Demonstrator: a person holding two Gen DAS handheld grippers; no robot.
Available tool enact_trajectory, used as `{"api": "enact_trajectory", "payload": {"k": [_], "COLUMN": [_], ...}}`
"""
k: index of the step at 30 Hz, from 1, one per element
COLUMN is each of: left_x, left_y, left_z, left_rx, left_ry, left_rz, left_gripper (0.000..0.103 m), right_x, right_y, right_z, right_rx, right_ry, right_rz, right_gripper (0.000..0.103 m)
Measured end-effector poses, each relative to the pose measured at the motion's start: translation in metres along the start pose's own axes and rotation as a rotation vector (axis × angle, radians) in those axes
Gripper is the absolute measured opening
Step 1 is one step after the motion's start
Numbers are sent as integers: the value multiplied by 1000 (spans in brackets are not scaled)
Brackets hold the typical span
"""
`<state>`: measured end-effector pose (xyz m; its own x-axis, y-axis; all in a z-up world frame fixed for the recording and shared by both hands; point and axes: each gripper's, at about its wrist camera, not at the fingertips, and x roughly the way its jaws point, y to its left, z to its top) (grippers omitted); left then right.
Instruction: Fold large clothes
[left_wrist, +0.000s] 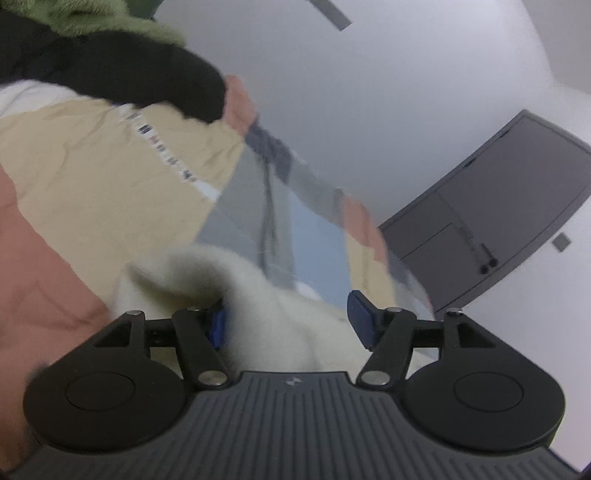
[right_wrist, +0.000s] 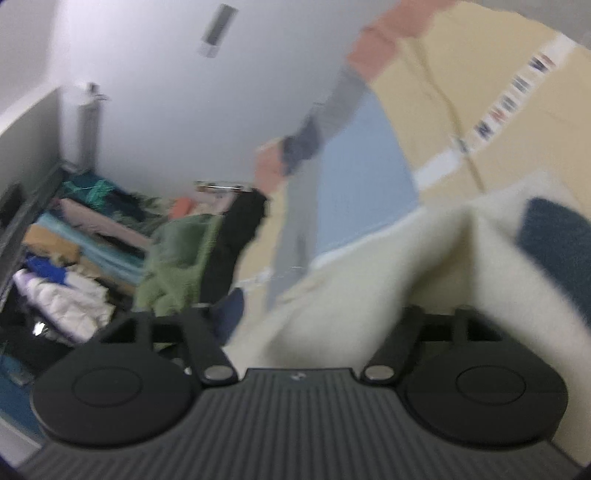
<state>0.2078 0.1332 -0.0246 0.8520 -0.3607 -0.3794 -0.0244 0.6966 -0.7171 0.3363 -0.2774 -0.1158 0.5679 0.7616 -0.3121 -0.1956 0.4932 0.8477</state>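
Note:
A large colour-block jacket (left_wrist: 110, 177) in beige, pink, grey and light blue with a cream fleece lining (left_wrist: 266, 317) hangs in the air, blurred. In the left wrist view the cream lining lies between the blue pads (left_wrist: 360, 319) of my left gripper (left_wrist: 288, 325), whose jaws stand wide apart. In the right wrist view the same jacket (right_wrist: 461, 122) fills the right side and its cream lining (right_wrist: 369, 288) bunches over my right gripper (right_wrist: 317, 314). The right fingertips are hidden by the fabric.
A grey door (left_wrist: 509, 206) is set in the white wall at the right of the left wrist view. A green and black garment (right_wrist: 192, 254) hangs to the left in the right wrist view. A heap of mixed clothes (right_wrist: 74, 266) lies at far left.

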Motion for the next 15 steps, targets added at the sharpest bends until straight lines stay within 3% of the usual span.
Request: {"api": "enact_trajectory", "payload": {"k": [4,8,15], "left_x": [-29,-57,-74], "left_y": [-21,-29,-30], "left_z": [0,2,-3], "left_rx": [3,-39,-16], "left_ry": [-44,-121,-142], "left_rz": [-101,-272,-225], "left_gripper": [70,71,73], "right_x": [-22,-45,-68], "right_y": [29,52,62], "right_z": [-6,-12,-15], "right_rx": [-56,-98,-135], "right_ry": [-14,-44,-116], "right_rz": [82,167,169], "right_gripper": [74,75,74]}}
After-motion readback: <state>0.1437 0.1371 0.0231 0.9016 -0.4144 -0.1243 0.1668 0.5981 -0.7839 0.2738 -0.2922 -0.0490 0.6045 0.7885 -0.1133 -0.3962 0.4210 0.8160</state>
